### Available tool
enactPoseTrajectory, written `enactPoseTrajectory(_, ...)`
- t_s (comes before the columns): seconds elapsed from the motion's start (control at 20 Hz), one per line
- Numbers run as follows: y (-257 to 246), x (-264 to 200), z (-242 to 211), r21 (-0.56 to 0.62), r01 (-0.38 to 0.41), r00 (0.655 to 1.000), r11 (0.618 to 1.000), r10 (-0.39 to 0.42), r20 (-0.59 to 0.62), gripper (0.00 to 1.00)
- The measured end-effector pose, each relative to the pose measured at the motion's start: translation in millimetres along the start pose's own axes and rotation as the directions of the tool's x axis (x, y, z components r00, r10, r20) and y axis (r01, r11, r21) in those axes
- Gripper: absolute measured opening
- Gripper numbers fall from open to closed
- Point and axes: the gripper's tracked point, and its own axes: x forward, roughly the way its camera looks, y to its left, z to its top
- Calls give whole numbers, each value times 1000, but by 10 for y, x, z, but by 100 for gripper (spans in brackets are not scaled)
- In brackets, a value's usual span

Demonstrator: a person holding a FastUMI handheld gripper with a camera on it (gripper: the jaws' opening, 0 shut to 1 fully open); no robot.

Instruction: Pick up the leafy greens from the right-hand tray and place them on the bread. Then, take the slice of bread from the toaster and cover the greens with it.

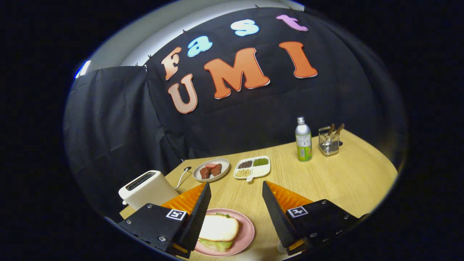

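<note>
A white toaster (146, 187) is standing at the left end of the wooden bench (326, 181). Beside it, the hand-held gripper (235, 203) is hovering wide open, gripping nothing. Between its fingers, a slice of bread (219, 227) is covering leafy greens (217, 245) on a pink plate (246, 232). Beyond are lying a meat plate (211, 169), a divided dish (252, 167), a bottle (303, 139) and a utensil holder (329, 142).

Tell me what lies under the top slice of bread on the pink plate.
Under the top bread slice, leafy greens stick out at its near edge, on the pink plate. Whether another slice lies beneath the greens is hidden. The open gripper holds nothing; the sandwich sits between its fingers.
</note>
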Motion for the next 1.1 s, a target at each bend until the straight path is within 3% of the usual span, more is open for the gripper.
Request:
enactPoseTrajectory(0.25, 49, -54, 455, -74, 33, 980, 997, -17, 199, 96)
enactPoseTrajectory(0.55, 109, -267, 851, -206, 144, 904, 968, -44, 426, 98)
enactPoseTrajectory(0.8, 94, -370, 996, -214, 207, 858, 954, -72, 509, 98)
enactPoseTrajectory(1.1, 146, -373, 993, -227, 225, 845, 947, -73, 530, 98)
